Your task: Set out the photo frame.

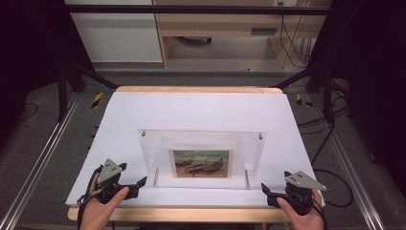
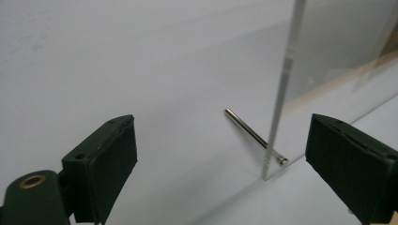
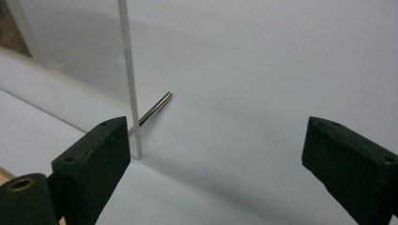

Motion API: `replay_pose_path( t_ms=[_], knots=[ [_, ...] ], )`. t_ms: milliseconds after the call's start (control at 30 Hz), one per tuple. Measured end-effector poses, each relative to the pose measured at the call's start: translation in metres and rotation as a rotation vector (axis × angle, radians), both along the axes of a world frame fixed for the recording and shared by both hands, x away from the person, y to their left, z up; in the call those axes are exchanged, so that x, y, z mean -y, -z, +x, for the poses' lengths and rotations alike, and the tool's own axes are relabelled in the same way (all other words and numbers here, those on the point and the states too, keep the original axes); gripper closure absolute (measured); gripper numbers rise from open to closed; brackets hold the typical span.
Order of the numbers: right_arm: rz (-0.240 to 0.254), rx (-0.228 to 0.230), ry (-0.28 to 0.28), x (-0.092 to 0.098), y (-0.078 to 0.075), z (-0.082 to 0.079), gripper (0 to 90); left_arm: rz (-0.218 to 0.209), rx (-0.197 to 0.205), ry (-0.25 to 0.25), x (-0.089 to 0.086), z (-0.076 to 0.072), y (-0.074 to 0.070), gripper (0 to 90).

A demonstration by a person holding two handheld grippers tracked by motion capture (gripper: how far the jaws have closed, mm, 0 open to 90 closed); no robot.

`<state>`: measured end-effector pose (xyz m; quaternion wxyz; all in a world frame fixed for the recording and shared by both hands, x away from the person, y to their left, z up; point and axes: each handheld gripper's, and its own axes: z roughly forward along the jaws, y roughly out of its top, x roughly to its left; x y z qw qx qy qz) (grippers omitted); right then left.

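My left claw (image 1: 141, 182) and right claw (image 1: 265, 188) stand apart, empty, flanking the upright clear picture frame (image 1: 201, 158); its long axis runs left-right between them, equally near each.

Clear picture frame (image 1: 201, 158) upright on white table (image 1: 201, 108); left tongs (image 1: 142, 182), right tongs (image 1: 265, 188) flank it, open, apart from it

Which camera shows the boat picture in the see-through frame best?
The high view: the boat picture faces that camera whole, inside the clear frame standing on the white table. The right gripper view catches just a brown sliver of it at its top left corner. The left gripper view gives the frame's edge.
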<state>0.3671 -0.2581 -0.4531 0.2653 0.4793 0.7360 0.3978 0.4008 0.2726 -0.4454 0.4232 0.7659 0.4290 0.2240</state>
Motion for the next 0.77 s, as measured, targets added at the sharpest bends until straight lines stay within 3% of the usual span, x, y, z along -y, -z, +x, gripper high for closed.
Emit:
replay_pose_path(
  t_ms=[67,233,433,600,767],
  knots=[
    [0.007,-0.015,0.025,0.002,0.0,0.001,8.6,0.005,-0.001,-0.019,-0.007,0.004,0.001,8.7],
    [-0.049,-0.018,0.086,0.005,0.006,0.012,10.2,0.017,0.0,-0.082,-0.023,0.018,0.006,8.7],
    [-0.106,-0.014,0.186,0.012,0.012,0.035,13.3,0.022,0.009,-0.149,-0.034,0.036,0.012,8.7],
    [-0.161,-0.007,0.247,0.013,0.015,0.053,13.3,0.06,0.047,-0.185,-0.04,0.049,0.015,8.4],
    [-0.172,-0.011,0.259,0.013,0.018,0.06,15.0,0.086,0.084,-0.222,-0.046,0.057,0.017,7.3]
  ],
)
